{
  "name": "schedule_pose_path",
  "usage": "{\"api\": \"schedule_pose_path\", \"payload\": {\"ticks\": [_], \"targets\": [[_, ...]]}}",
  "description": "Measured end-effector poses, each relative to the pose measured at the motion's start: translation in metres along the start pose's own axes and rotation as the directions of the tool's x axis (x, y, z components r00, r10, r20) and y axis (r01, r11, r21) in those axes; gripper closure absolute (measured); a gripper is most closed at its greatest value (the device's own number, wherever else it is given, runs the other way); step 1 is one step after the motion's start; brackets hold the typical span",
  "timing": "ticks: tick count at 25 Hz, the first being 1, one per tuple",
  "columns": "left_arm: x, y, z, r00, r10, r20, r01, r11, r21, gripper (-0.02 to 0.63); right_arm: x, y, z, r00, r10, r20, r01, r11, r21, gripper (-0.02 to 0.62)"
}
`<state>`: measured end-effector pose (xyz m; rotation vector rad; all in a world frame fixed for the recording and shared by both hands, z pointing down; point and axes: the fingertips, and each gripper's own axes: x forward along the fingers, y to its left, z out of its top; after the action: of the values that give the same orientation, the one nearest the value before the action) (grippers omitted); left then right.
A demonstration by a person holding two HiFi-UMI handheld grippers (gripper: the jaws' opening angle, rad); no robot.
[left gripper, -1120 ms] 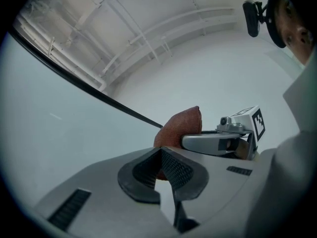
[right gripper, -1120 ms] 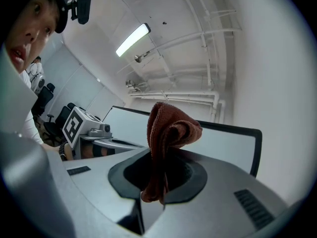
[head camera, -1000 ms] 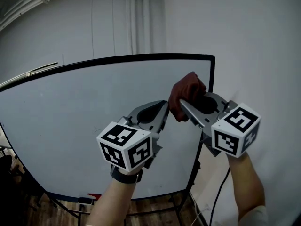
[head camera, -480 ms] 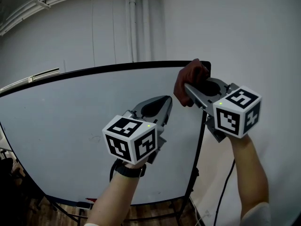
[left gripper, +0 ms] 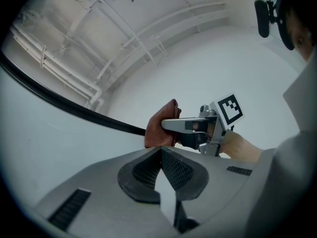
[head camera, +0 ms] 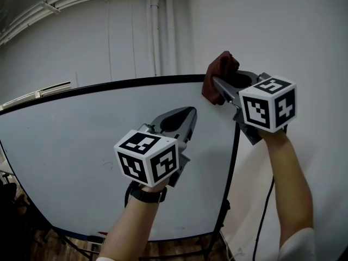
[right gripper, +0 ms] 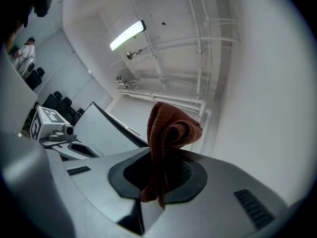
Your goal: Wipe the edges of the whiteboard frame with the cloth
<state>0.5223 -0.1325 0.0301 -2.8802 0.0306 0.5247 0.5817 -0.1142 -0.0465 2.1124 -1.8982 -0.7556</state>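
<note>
A large whiteboard (head camera: 81,156) with a black frame (head camera: 109,85) fills the head view. A dark red cloth (head camera: 218,76) sits at the frame's top right corner, pinched in my right gripper (head camera: 216,89), which is shut on it. In the right gripper view the cloth (right gripper: 168,138) bunches up out of the closed jaws. My left gripper (head camera: 187,119) hovers in front of the board's surface, lower and to the left, jaws shut with nothing in them. From the left gripper view the cloth (left gripper: 161,125) rests against the frame (left gripper: 59,102).
A white wall with vertical pipes (head camera: 160,31) rises behind the board. The board's stand legs (head camera: 220,222) and a black cable (head camera: 261,222) hang below at the right. Wooden floor (head camera: 179,249) shows underneath.
My right gripper has carried the cloth upward along the board's right edge to the top right corner. The left gripper stayed roughly in place.
</note>
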Motion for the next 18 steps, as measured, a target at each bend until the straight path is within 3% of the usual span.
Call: {"api": "schedule_pose_path", "payload": {"ticks": [9, 18], "targets": [[-0.007, 0.010, 0.002, 0.997, 0.078, 0.001, -0.078, 0.996, 0.047, 0.597, 0.031, 0.001, -0.004, 0.998, 0.043, -0.055, -0.045, 0.998, -0.039, 0.541], [-0.073, 0.052, 0.007, 0.987, 0.163, -0.007, -0.162, 0.985, 0.052, 0.597, 0.063, 0.063, 0.024, 0.995, 0.091, -0.048, -0.094, 0.994, -0.059, 0.541]]}}
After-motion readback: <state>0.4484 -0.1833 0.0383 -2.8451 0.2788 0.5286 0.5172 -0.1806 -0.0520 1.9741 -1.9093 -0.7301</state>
